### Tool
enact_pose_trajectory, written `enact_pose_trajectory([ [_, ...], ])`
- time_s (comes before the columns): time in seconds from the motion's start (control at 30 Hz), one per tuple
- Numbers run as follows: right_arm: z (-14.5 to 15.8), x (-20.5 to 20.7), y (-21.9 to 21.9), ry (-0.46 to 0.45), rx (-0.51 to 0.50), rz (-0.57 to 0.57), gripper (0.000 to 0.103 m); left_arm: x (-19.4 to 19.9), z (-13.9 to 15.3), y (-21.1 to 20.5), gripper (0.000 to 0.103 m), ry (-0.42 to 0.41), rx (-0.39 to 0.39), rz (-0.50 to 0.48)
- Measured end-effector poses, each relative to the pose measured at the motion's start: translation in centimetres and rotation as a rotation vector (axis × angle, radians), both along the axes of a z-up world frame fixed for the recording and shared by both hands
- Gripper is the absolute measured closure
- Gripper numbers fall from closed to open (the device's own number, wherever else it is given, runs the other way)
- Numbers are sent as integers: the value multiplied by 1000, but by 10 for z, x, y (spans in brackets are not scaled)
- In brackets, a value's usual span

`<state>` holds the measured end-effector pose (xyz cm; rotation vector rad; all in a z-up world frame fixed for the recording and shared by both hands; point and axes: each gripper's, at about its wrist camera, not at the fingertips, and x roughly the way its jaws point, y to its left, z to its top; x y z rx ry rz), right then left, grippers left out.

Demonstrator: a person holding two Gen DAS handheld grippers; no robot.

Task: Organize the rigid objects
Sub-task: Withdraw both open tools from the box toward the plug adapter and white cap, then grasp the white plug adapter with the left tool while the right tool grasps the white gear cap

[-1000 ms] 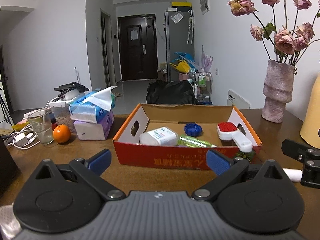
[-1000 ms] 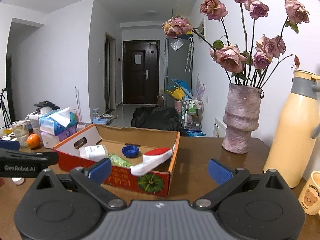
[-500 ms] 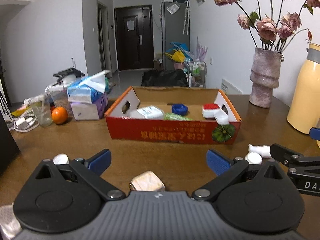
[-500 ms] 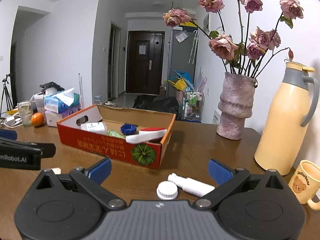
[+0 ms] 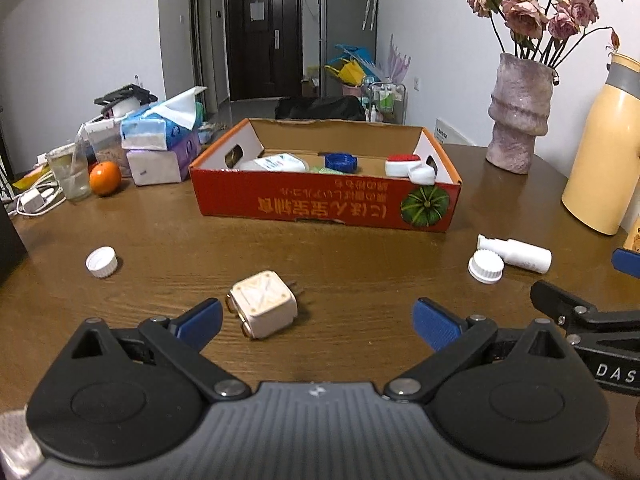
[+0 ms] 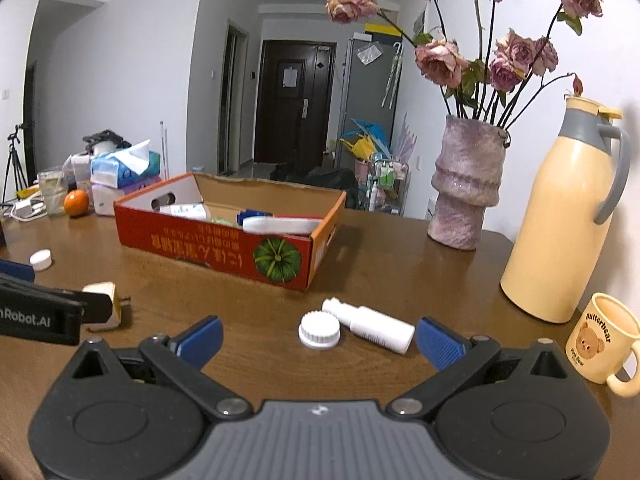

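Observation:
A red cardboard box (image 5: 320, 204) (image 6: 208, 246) stands mid-table and holds a white bottle (image 5: 276, 163), a blue cap (image 5: 341, 161) and a red-and-white brush (image 5: 408, 165). On the table lie a cream plug adapter (image 5: 263, 304) (image 6: 107, 300), a small white cap (image 5: 101, 262) (image 6: 41, 259), a ribbed white cap (image 5: 485, 266) (image 6: 319, 330) and a small white bottle (image 5: 516, 254) (image 6: 370, 325). My left gripper (image 5: 318, 322) is open, with the adapter just ahead near its left finger. My right gripper (image 6: 319, 340) is open, with the ribbed cap and small bottle between its fingers' reach.
Tissue packs (image 5: 162, 142), a glass (image 5: 72, 178) and an orange (image 5: 105, 178) sit at the back left. A vase of dried roses (image 6: 466, 188), a yellow thermos (image 6: 558, 220) and a bear mug (image 6: 604, 344) stand on the right.
Both grippers have pulled back from the box toward the table's near side. The adapter, caps and small bottle have come into view in front of them.

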<state>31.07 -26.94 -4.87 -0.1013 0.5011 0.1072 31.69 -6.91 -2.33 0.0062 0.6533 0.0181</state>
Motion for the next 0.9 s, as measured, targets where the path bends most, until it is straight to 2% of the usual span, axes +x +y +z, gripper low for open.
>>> enact_pose_trajectory([
  [0.47,-18,20,-6,48,-1,-2,0,28,-20,6,0,46,28,72],
  [0.6,-25,30,-7,59,19,-2,0,43,-30,11,0,92,23,98],
  [0.9,-45,58,-11,121,54,-23,10,64,-45,19,0,138,33,136],
])
